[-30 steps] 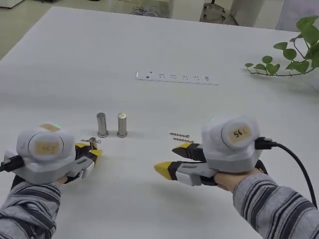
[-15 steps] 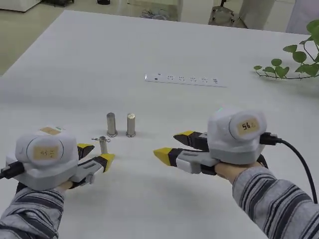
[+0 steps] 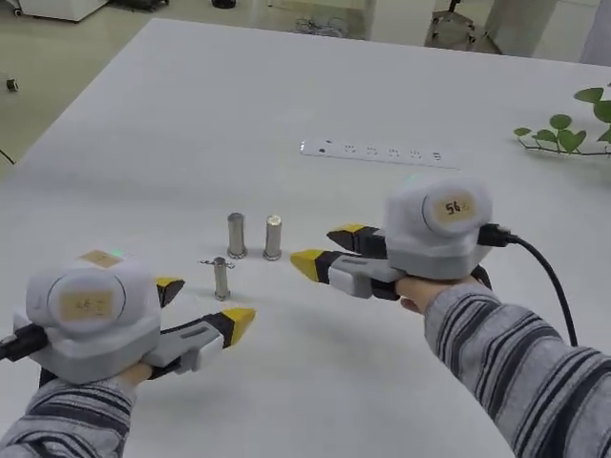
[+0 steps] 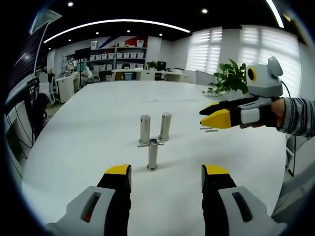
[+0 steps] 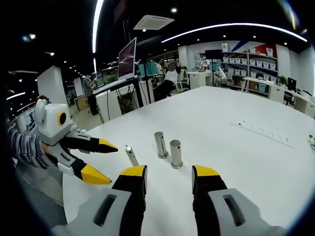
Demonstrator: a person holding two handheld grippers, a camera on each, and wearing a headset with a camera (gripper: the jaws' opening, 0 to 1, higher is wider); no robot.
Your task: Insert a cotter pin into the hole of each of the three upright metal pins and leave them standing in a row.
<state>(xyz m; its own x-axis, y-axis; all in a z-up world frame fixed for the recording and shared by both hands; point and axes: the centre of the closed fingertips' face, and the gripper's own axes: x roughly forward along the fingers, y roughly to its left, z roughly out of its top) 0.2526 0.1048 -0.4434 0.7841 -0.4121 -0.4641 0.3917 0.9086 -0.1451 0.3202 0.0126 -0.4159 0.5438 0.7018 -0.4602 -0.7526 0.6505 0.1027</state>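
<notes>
left gripper (image 3: 203,303): jaws spread wide, nothing btwn them, low over the table (image 3: 191,114), tips aimed at the near pin (image 3: 221,279). The near pin stands upright, clear of both tips, w/ a cotter pin (image 3: 207,263) sitting crosswise thru its top (one end sticks out to the pin's left in head view).

rear-left pin (image 3: 236,236) and rear-right pin (image 3: 273,238): both upright, side by side, close but not touching. The near pin is in front of rear-left pin on the person's side and slightly left of it, so it's out of line w/ the other two.

right gripper (image 3: 326,248): jaws parted, empty, held off the table just right of rear-right pin, tips pointing left toward the pins.

loose cotter pins (image 4: 209,129) lie flat on the table just below the right gripper's tips in left gripper view (too small for a sure count).

Bkgd: power strip (image 3: 377,151) farther back on the table, plant (image 3: 563,134) at far right edge.
</notes>
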